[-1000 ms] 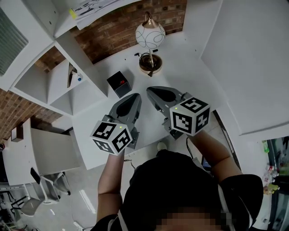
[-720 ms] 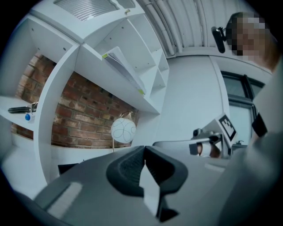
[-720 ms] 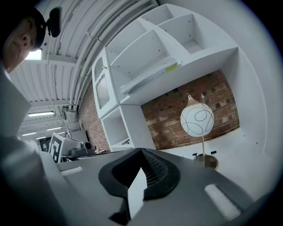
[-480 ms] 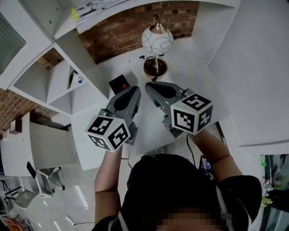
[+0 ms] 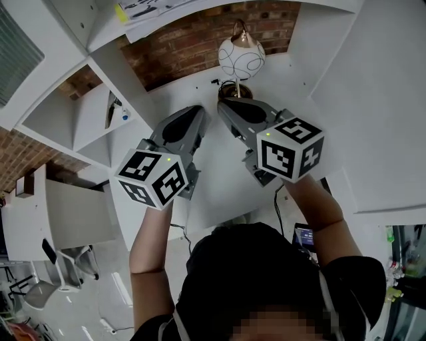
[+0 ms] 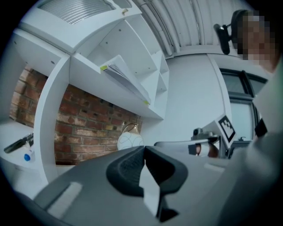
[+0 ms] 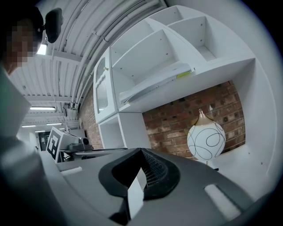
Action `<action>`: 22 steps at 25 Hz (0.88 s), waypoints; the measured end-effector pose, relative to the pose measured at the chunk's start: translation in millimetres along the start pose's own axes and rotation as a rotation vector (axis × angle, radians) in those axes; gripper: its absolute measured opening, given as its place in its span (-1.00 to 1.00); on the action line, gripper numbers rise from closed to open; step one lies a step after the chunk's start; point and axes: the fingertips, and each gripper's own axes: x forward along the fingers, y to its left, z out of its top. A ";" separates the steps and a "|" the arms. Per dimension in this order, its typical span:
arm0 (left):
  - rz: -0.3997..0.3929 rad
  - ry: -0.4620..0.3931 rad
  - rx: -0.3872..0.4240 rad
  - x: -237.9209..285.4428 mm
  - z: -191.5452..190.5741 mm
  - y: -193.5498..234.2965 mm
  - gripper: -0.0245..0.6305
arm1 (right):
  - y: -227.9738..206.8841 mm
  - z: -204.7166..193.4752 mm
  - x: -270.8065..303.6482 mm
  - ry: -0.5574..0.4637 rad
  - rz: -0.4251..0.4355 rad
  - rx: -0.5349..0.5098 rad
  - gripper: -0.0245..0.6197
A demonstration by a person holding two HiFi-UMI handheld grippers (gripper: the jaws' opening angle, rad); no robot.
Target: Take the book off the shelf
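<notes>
The book (image 5: 160, 9) is thin and white with a yellow tab, and it lies flat on the white shelf (image 5: 319, 5) above the brick wall. It also shows as the book (image 6: 127, 80) in the left gripper view and as the book (image 7: 155, 83) in the right gripper view. My left gripper (image 5: 200, 110) and right gripper (image 5: 221, 104) are held side by side over the desk, pointing at the wall below that shelf. Both are shut and empty, with the left gripper (image 6: 144, 148) and right gripper (image 7: 141, 150) tips closed together. Neither touches the book.
A round white lamp (image 5: 241, 56) stands on the white desk (image 5: 219, 190) just beyond the right gripper. At left, white cubbies (image 5: 73, 116) hold a dark pen (image 5: 110, 109) and a small blue-capped item (image 5: 124, 116). A white side wall (image 5: 373, 100) closes off the right.
Both grippers have risen and moved forward toward the brick wall and shelf, still shut. The black box on the desk is now hidden behind the left gripper.
</notes>
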 end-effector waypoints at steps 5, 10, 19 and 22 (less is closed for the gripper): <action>0.005 -0.009 0.051 1.8 19.0 3.5 -0.90 | 4.0 14.3 5.3 -0.007 0.001 -0.025 -0.93; -0.004 -0.025 0.089 6.7 36.8 2.7 -0.90 | 4.0 34.8 8.9 -0.027 -0.015 -0.058 -0.93; 0.011 -0.062 0.180 15.0 80.4 4.4 -0.90 | -5.1 87.9 14.0 -0.077 -0.044 -0.120 -0.93; 0.009 -0.062 0.197 18.4 91.0 4.7 -0.90 | -9.9 102.0 15.9 -0.068 -0.066 -0.165 -0.93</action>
